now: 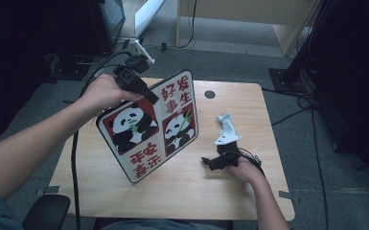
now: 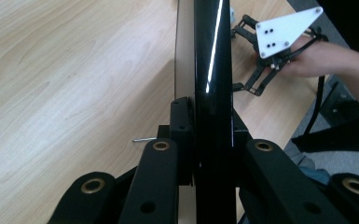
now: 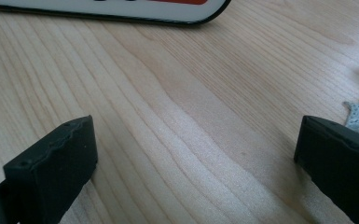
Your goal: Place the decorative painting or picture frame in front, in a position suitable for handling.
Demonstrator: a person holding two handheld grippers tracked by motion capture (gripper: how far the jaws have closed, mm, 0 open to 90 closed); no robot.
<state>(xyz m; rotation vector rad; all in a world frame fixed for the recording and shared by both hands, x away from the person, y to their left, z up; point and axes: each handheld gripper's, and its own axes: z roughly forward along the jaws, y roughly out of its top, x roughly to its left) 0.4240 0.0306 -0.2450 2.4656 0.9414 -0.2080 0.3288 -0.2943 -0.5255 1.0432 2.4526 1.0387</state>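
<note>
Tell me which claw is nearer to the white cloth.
Right. The right claw lies open just beside the white cloth; the left claw grips the panda board across the table.

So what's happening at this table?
A person works with a tool in each hand. The left tool is clamped on the top edge of a panda board, holding it tilted up with its lower edge on the table. The right tool rests open on the table, beside a white cloth that lies loose.
</note>
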